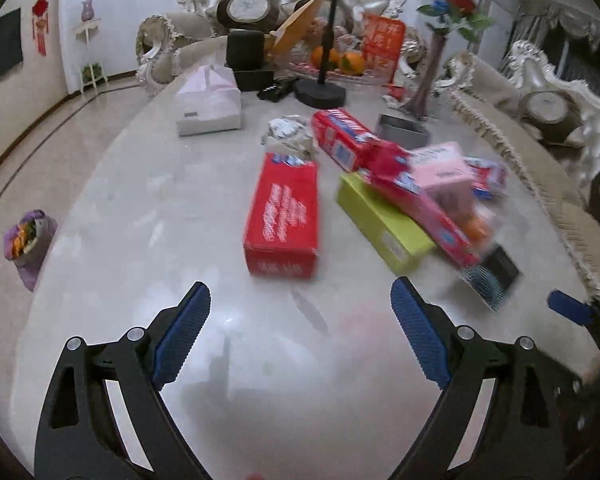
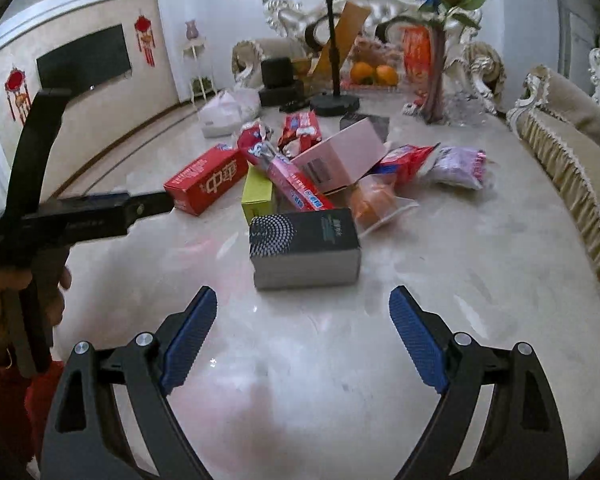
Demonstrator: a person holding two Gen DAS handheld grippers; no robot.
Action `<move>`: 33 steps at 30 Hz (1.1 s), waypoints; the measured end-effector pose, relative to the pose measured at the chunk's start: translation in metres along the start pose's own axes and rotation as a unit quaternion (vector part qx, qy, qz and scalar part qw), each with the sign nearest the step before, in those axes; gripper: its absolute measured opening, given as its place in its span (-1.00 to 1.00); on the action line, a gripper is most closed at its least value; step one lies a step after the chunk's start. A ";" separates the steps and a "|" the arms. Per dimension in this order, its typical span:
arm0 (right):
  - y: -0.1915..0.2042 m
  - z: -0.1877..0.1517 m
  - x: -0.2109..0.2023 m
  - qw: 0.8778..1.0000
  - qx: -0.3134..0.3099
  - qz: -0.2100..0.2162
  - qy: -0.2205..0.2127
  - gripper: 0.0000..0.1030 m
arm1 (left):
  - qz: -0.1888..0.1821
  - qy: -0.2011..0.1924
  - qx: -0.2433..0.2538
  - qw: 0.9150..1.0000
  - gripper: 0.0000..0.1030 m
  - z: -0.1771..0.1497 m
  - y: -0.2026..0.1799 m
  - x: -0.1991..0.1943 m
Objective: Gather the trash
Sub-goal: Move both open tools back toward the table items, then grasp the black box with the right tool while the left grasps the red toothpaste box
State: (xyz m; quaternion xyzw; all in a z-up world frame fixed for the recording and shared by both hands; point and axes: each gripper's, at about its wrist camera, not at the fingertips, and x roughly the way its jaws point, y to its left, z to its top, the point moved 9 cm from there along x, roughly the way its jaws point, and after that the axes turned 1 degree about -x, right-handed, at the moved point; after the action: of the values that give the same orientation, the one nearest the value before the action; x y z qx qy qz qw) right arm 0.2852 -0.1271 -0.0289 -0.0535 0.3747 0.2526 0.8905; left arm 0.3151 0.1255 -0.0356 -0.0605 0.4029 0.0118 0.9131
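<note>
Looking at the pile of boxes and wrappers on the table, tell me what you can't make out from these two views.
- Left wrist view: motion blur smears the pink box and the long red package; their print is unreadable.
- Left wrist view: the dark box is blurred.
- Right wrist view: the yellow-green box is half covered by the long red package.
- Right wrist view: the orange bag's contents are unclear.

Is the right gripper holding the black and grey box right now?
No. The right gripper stands open with only bare table between its pads, and the black and grey box lies beyond its fingertips.
</note>
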 end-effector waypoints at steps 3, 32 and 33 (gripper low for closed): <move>0.004 0.007 0.013 1.000 -0.009 -0.001 0.004 0.63 | 0.018 0.014 0.006 1.000 0.73 0.012 0.010 0.021; -0.005 0.002 0.019 0.998 0.044 0.019 0.033 0.34 | 0.055 0.038 0.010 0.998 -0.02 0.013 0.024 0.049; -0.005 0.000 0.013 0.998 0.044 0.021 0.030 0.34 | 0.050 0.033 0.008 0.998 -0.01 0.009 0.024 0.042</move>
State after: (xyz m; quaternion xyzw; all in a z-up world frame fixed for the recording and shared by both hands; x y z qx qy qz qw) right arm 0.2953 -0.1261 -0.0386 -0.0142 0.4132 0.2529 0.8747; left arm 0.3485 0.1495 -0.0627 -0.0329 0.4354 0.0525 0.8981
